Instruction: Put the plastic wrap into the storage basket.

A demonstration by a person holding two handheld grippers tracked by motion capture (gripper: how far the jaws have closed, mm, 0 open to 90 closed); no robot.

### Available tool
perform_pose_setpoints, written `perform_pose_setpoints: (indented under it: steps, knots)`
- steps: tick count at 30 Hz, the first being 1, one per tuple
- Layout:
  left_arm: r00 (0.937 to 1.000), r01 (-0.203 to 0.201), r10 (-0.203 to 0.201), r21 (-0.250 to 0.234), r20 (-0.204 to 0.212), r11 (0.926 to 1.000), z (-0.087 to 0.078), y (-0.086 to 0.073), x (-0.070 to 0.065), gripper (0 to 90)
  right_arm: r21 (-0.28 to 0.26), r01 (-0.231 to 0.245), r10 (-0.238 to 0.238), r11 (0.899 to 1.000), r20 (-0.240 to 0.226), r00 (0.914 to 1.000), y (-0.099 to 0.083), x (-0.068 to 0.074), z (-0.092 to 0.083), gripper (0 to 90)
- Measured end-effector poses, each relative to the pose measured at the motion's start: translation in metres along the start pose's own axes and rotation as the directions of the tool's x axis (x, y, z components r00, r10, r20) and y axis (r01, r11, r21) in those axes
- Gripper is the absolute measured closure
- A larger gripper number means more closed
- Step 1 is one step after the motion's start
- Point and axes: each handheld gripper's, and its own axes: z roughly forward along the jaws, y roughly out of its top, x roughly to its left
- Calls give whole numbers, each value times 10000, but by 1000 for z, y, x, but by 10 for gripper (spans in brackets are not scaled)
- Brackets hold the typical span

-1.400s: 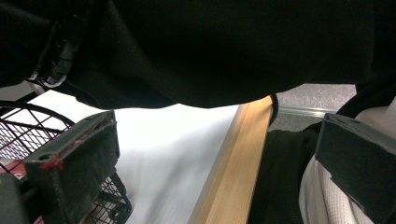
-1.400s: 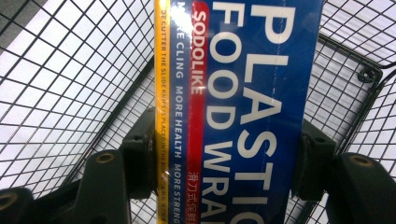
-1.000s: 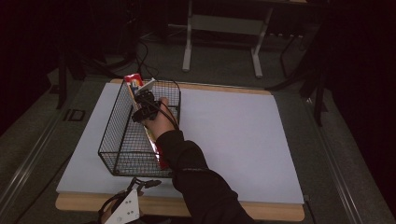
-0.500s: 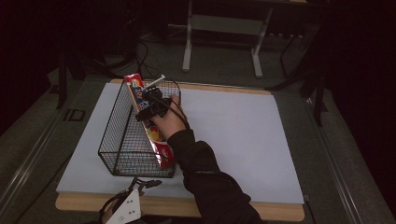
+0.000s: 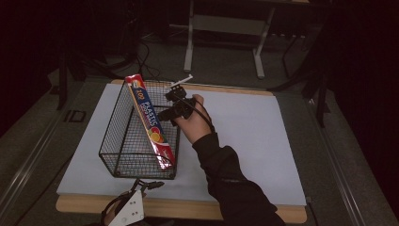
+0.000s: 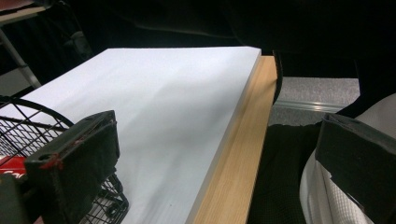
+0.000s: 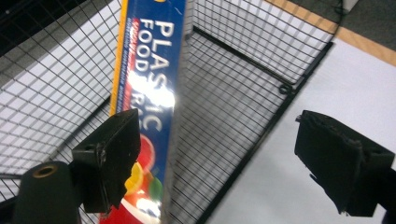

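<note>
Plastic wrap box [image 5: 151, 123] sits in the wire basket [image 5: 123, 162], centre-left of the high view, propped diagonally: red end down at the near corner, top end poking over the far rim. R gripper [image 5: 175, 104] hangs just right of it, jaws have just been opening, now spread wide w/ nothing between them; in the right gripper view the box [image 7: 150, 100] lies beyond the left jaw, untouched. L gripper [image 5: 141, 187] waits at the bottom edge by the table's [image 5: 263, 141] wooden lip, jaws wide apart too, empty. Box looks light, stiff cardboard, glossy so prob slippery, crushable if squeezed hard. Best grip imo: across the narrow faces near mid-length, to stop it pivoting.
</note>
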Motion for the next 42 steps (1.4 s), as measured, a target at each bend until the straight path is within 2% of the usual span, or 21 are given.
perform_pose_setpoints:
  steps: [4,9,20,22,34,38,42]
  knots:
    - [10000,38,-38,62,5,10000,1,-1,1,1,-182,-97,96,9998,-63,9999,-13,-14,-10,143]
    - [10000,43,-43,74,-5,10000,1,-1,1,1,-127,-177,176,9998,-109,9998,-32,-31,-17,142]
    - [10000,45,-45,111,-25,9999,2,-1,2,1,-340,-80,69,9994,-349,9994,-76,-58,-32,136]
    - [10000,54,-54,110,-31,9999,2,-1,1,1,-370,-69,54,9993,-400,9992,-79,-59,-32,135]
    - [10000,56,-57,179,32,9998,4,-1,1,1,-457,-207,182,9987,-539,9984,-125,-77,-26,135]
    - [10000,53,-54,180,47,9998,4,-1,1,1,-417,-68,46,9991,-521,9986,-138,-82,-22,135]
    - [10000,51,-52,177,53,9998,4,-1,0,1,-658,3,-39,9978,-547,9985,-155,-88,-24,134]
